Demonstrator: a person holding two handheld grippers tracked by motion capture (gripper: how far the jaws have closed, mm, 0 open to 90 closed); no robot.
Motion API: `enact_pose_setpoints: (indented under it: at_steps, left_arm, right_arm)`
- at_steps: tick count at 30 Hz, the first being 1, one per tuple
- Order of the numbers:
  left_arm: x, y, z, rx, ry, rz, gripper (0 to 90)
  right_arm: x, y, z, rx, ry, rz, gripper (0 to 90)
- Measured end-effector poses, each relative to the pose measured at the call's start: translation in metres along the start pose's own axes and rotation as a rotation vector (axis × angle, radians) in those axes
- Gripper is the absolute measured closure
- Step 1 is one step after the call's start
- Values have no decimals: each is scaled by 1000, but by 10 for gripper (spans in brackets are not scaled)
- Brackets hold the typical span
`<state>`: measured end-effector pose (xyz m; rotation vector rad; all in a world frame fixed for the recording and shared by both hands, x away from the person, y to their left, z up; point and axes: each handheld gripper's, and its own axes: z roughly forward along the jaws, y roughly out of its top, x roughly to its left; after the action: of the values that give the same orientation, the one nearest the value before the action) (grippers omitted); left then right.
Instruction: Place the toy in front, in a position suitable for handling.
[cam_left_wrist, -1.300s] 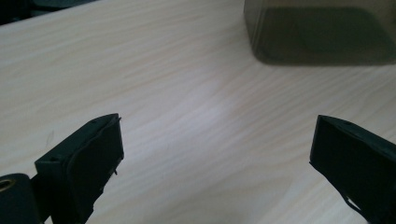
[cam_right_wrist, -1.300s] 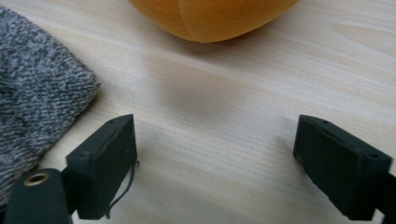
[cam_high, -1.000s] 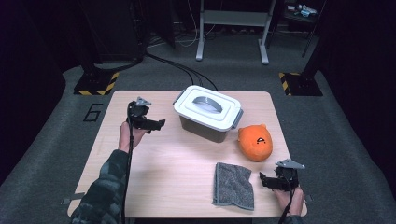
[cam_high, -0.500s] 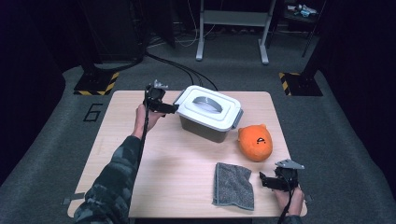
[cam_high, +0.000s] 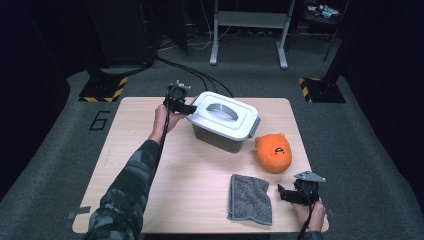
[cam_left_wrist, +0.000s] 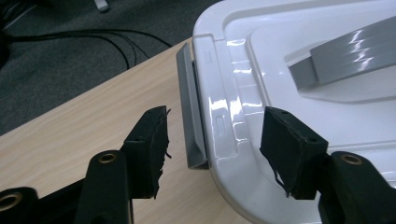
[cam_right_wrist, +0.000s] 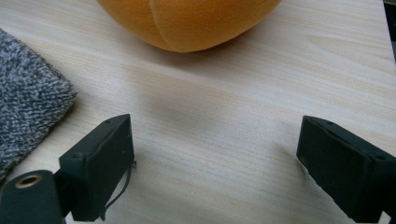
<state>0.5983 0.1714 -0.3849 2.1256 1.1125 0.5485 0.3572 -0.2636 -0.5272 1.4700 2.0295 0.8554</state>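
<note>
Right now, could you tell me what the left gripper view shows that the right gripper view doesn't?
The left gripper view has the white-lidded box, with its grey side latch between the left gripper jaws, which have just been closing and do not yet press on it; black cables cross the floor behind.

The right gripper view has the orange plush toy and the grey cloth, beyond the open right gripper.

Both share the pale wooden table and a pair of black jaws.

A dark lab or studio: grey carpet (cam_high: 60, 125), hazard-taped stand bases (cam_high: 102, 90), floor cables (cam_high: 200, 77)
</note>
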Motion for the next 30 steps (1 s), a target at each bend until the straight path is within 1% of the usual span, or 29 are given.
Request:
enact_pose_setpoints:
  at_steps: [2,5,7,8,10,11,14,15,16,17,18,19,20,22,27,28,30]
  left_arm:
    - [2,-2,4,13,-9,-12,428]
    - [5,-3,5,0,-33,-31,453]
    - [4,-3,5,-5,-49,-31,490]
    - [4,-3,5,-4,-58,-30,524]
    - [3,-3,5,-2,-61,-22,572]
    - [2,-3,5,-1,-55,-24,573]
    - [3,-3,5,-2,-60,-30,589]
    - [2,-3,5,-3,-56,-32,592]
    - [1,-3,5,0,-51,-26,594]
    - [-1,-3,5,1,-41,-27,596]
    - [-2,-2,4,2,-30,-19,599]
    - [-2,-2,4,2,-30,-19,601]
    - [-4,-2,5,1,-14,-17,601]
    - [-5,-2,5,0,4,-16,604]
    - [-5,-3,4,2,12,-23,606]
    - [-5,-3,4,-5,19,-28,607]
    - [-5,-4,3,-5,20,-29,607]
  right_arm:
    - [0,0,0,-1,0,0,104]
    - [0,0,0,-2,0,-2,105]
    - [0,0,0,-7,-3,-6,106]
    - [0,0,0,-10,-6,-5,106]
    - [0,0,0,-3,-3,-5,106]
    - [0,0,0,-4,-4,-5,106]
    - [1,0,0,-5,-5,-7,107]
    - [1,0,0,-5,-5,-8,107]
    - [1,0,0,-5,-5,-8,107]
    - [1,0,0,-5,-5,-6,107]
    - [1,0,0,-5,-5,-7,107]
    - [1,0,0,-5,-5,-7,107]
    - [1,0,0,-5,-5,-7,107]
    - [1,0,0,-6,-6,-8,107]
    - [1,0,0,-7,-4,-5,107]
    - [1,-1,0,-15,-10,-6,108]
    - [1,0,0,-5,-5,-7,108]
